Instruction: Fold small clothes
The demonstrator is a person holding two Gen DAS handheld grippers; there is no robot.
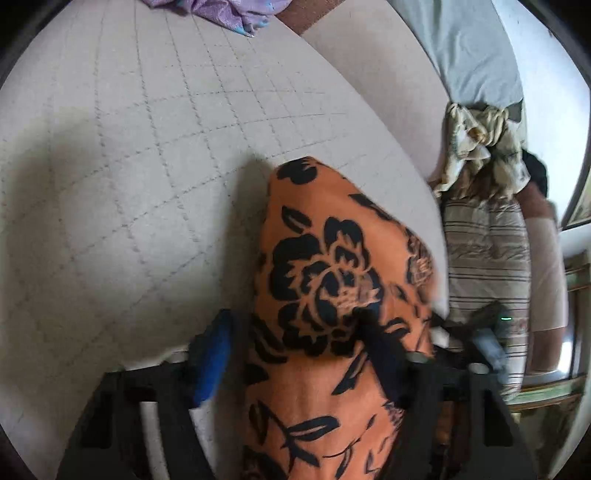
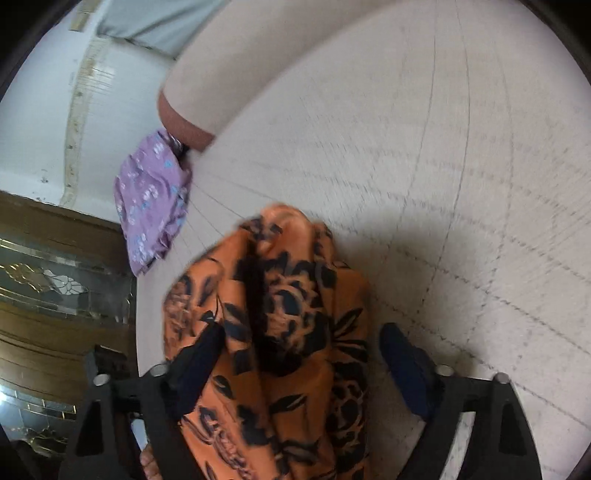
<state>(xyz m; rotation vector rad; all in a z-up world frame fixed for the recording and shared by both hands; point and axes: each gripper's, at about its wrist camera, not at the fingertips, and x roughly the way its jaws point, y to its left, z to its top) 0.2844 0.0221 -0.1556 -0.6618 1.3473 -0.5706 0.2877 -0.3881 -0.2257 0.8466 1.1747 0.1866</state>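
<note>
An orange garment with black flowers point(image 1: 325, 280) hangs between the fingers of my left gripper point(image 1: 295, 354), over the quilted beige bed point(image 1: 147, 166). The blue pads stand wide apart with the cloth draped through the gap. In the right wrist view the same orange garment point(image 2: 280, 314) fills the gap of my right gripper point(image 2: 306, 365), bunched and folded on itself. Its pads are also wide apart. The frames do not show where either gripper pinches the cloth.
A purple patterned cloth point(image 1: 221, 11) lies at the bed's far edge and also shows in the right wrist view point(image 2: 151, 199). A cream crumpled cloth point(image 1: 476, 147) and a striped cushion point(image 1: 487, 258) lie at right. A wooden glass-panelled cabinet point(image 2: 55, 288) stands beside the bed.
</note>
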